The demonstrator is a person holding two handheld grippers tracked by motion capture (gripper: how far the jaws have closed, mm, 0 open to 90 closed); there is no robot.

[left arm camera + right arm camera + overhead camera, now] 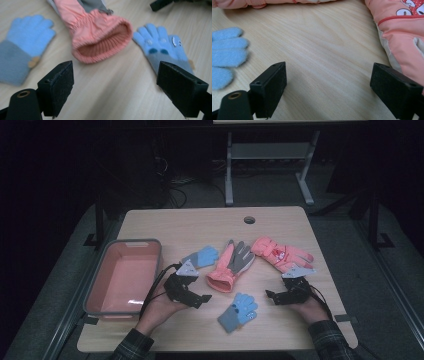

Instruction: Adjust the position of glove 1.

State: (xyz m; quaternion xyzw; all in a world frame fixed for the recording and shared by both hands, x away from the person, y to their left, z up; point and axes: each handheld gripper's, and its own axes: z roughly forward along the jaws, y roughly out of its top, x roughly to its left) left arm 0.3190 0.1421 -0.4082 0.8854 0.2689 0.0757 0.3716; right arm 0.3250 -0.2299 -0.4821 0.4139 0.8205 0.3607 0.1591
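I saw a dim room: grey floor (350, 235) around the wooden table (210, 222), a second desk's frame (270, 155) beyond it.

Four gloves are laid flat on the table: a blue glove (201, 256) behind the left hand, a second blue glove (238, 311) nearer the front, a pink-and-grey glove (230, 265) between them, and a pink printed glove (281, 253) at the right.

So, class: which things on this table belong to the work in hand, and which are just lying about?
In the job:
small blue glove
second blue glove
pink-and-grey glove
pink cartoon glove
left gripper, open
right gripper, open

Probably the drop-off, hedged:
pink bin

Lying about:
cable hole
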